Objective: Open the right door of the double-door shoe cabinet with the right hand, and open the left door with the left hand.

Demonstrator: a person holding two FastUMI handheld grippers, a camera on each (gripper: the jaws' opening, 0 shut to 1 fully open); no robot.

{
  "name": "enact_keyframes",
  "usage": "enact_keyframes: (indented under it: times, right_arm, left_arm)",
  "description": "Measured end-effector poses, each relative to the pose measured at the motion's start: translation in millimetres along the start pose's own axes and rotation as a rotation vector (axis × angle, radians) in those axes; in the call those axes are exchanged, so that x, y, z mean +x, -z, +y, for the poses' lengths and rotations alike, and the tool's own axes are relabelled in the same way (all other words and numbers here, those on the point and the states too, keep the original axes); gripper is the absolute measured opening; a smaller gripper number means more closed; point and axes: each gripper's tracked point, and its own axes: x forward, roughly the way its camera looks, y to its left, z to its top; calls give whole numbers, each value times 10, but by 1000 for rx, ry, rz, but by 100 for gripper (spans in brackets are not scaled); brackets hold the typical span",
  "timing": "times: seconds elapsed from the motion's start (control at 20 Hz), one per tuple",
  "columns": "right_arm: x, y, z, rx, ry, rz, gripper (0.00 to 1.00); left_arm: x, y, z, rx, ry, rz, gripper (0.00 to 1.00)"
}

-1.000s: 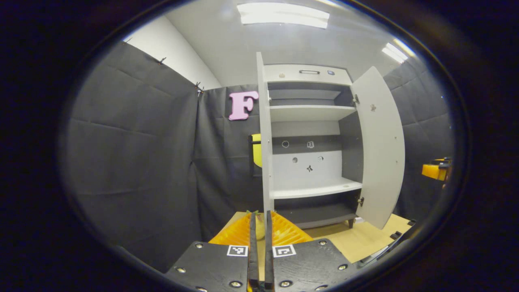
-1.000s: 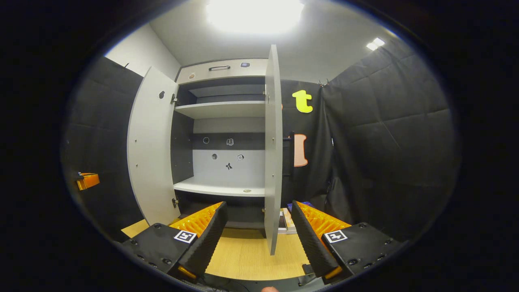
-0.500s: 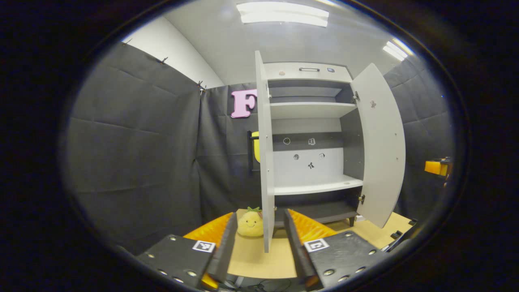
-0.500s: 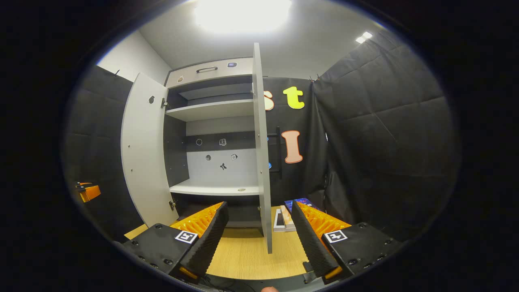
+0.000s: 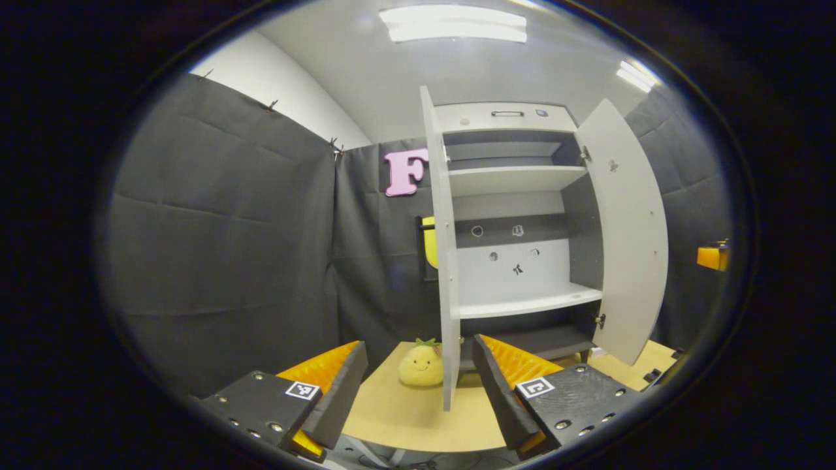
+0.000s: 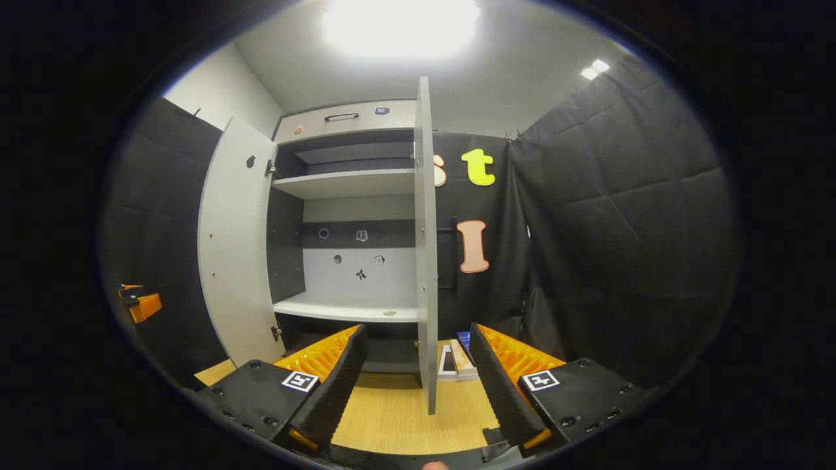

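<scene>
From the left gripper view: left gripper (image 5: pixel 418 391) spread wide, holding nothing; left door (image 5: pixel 447 261) edge-on between its fingers, swung out; plush toy (image 5: pixel 421 365) beside it. From the right gripper view: right gripper (image 6: pixel 418 385) likewise parted and empty, right door (image 6: pixel 426 248) open, edge-on

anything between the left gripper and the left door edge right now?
Nothing visible. In the left gripper view the left door stands swung out edge-on, its lower edge sitting in the open gap of the left gripper, touching neither finger. The yellow plush toy lies on the floor beside the door, behind the gap, not blocking it.
</scene>
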Motion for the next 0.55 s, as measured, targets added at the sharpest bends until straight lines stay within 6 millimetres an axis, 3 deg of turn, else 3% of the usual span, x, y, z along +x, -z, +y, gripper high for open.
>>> enact_keyframes:
  times: [0.55]
  right_arm:
    - [-51,-20,-15,-15,4,-25,98]
  left_arm:
    - [4,-60,21,-5,1,-32,94]
